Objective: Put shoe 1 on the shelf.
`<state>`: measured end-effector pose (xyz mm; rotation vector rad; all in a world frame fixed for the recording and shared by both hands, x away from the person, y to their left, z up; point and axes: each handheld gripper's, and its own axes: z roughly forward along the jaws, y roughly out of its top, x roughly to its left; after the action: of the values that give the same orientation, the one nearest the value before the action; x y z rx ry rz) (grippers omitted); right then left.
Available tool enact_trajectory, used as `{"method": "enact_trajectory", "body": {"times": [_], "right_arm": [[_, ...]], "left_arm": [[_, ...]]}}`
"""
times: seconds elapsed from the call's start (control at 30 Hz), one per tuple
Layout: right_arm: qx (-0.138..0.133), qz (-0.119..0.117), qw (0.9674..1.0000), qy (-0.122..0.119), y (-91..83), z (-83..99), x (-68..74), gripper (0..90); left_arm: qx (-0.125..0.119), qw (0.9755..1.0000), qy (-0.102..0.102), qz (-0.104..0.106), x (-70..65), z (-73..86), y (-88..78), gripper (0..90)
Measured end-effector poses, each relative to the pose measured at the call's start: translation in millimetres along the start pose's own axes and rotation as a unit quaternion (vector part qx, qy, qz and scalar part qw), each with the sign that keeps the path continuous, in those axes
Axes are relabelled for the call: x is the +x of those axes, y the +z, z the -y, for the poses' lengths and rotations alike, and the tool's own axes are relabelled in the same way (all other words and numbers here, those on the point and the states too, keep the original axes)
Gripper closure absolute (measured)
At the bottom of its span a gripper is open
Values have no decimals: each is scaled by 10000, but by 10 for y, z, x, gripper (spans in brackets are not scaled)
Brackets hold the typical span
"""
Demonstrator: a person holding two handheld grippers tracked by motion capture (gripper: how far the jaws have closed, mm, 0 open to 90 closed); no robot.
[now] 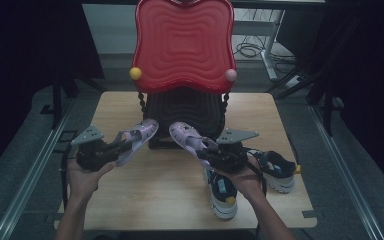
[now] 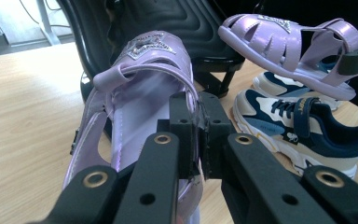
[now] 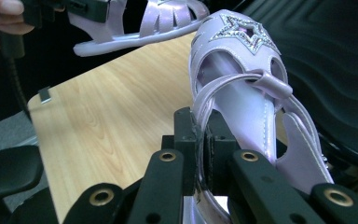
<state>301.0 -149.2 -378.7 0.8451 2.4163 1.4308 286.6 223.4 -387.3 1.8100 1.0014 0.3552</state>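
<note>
Two lilac sandals with glitter stars are held above the wooden table (image 1: 145, 195). My left gripper (image 1: 119, 148) is shut on the side strap of the left sandal (image 1: 139, 136), whose toe points at the black seat. In the left gripper view the jaws (image 2: 198, 126) pinch that strap of the sandal (image 2: 140, 70). My right gripper (image 1: 206, 152) is shut on the strap of the right sandal (image 1: 186, 136). The right gripper view has its jaws (image 3: 200, 135) pressed together on the strap of this sandal (image 3: 242, 70). Each gripper view also catches the other sandal (image 2: 284, 46) (image 3: 140, 28) farther off.
A small chair with a red backrest (image 1: 182, 40) and a black ribbed seat (image 1: 185, 107) stands at the table's far edge. Two navy and white sneakers (image 1: 222, 192) (image 1: 279, 170) lie on the table at the near right, under and beside my right hand.
</note>
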Motion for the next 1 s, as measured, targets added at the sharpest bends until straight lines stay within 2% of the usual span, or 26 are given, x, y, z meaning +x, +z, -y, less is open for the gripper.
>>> {"method": "enact_trajectory", "body": {"times": [0.33, 0.5, 1.0], "right_arm": [[-153, 326, 9992, 144, -26, -59, -132, 863], [-296, 566, 9977, 210, -15, -98, -186, 863], [-420, 924, 9943, 327, 107, -171, -319, 863]], "left_arm": [[-126, 9999, 53, 5, -60, -140, 125, 862], [-200, 9998, 61, -12, -82, -199, 207, 862], [-330, 9992, 140, -171, -139, -328, 512, 862]]}}
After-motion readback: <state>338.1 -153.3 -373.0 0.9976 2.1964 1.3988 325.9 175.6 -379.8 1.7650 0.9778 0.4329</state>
